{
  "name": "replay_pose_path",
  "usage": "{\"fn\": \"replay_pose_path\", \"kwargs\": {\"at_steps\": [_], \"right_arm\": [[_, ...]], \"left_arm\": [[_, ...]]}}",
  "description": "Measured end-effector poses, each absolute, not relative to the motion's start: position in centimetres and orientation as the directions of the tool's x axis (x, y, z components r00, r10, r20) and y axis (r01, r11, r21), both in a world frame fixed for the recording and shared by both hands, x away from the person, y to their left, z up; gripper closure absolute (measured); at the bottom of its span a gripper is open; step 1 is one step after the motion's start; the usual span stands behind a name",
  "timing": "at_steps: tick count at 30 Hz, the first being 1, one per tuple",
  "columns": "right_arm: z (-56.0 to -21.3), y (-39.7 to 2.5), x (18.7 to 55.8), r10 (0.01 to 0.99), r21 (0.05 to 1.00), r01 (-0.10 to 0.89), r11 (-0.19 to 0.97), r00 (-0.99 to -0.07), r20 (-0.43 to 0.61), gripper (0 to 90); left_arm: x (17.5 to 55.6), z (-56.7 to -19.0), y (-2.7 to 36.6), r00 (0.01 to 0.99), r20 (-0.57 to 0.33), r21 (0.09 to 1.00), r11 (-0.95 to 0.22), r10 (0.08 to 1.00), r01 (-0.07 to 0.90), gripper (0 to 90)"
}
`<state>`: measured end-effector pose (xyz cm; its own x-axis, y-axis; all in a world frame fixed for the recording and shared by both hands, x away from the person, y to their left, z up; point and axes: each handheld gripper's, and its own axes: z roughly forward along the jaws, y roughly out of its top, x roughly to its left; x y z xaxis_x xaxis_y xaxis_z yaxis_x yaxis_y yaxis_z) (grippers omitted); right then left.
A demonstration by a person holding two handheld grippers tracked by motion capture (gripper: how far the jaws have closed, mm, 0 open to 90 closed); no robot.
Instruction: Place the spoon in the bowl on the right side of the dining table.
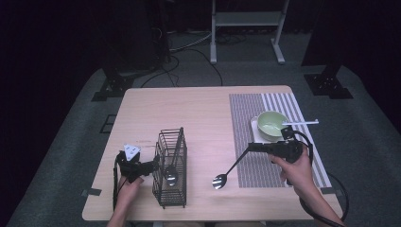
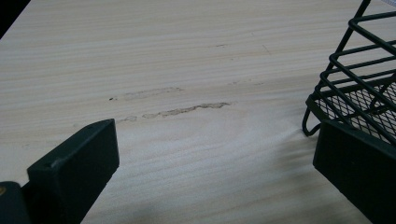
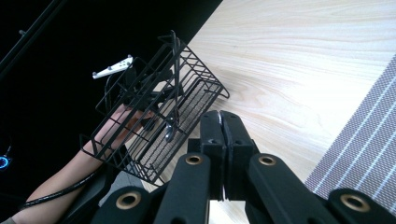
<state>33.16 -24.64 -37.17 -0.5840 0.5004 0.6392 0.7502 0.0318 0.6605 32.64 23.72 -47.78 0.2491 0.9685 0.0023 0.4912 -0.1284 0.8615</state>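
- Spoon [image 1: 226, 173]: metal, with a black handle and a polished bowl. It hangs between the wire basket [image 1: 170, 166] and the striped placemat [image 1: 279, 142], bowl end low and close over the table [image 1: 198, 113], handle rising toward the mat.
- Right gripper [image 1: 249, 148]: jaws pressed together on the handle's upper end. In the right gripper view the jaw tips [image 3: 221, 135] meet with no gap; the handle itself cannot be made out between them there.
- Left gripper [image 1: 155, 165]: jaws spread, set against the basket's near left side. In the left gripper view one jaw sits at the basket's corner foot [image 2: 310, 128]; whether it touches the wire cannot be told.
- Handling, spoon: judged stiff and light, with most of its weight in the bowl. A grip at the far handle end leaves a long lever, so the spoon is likely to swing or rotate in the jaws. The smooth handle may slip; a hold nearer mid-handle would be steadier.
- Handling, basket: judged light and rigid, tall for its footprint, so a knock at the rim could tip or slide it. It already holds another utensil [image 1: 173, 161], leaning inside.
- Other items: a green bowl [image 1: 272, 124] on a white tray stands on the mat, beyond the right gripper and well apart from the basket, with a white utensil [image 1: 302, 122] beside it.
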Motion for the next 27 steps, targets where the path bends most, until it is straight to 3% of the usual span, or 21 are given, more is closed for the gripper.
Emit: {"fn": "replay_pose_path", "kwargs": {"at_steps": [27], "right_arm": [[-38.3,-27.3,32.4,0.535,0.646,0.763,-0.002,-0.546,0.645,88.6]], "left_arm": [[32.7,-47.8,23.8,0.244,-0.004,0.86,-0.121,0.97,0.495,0.0]]}}
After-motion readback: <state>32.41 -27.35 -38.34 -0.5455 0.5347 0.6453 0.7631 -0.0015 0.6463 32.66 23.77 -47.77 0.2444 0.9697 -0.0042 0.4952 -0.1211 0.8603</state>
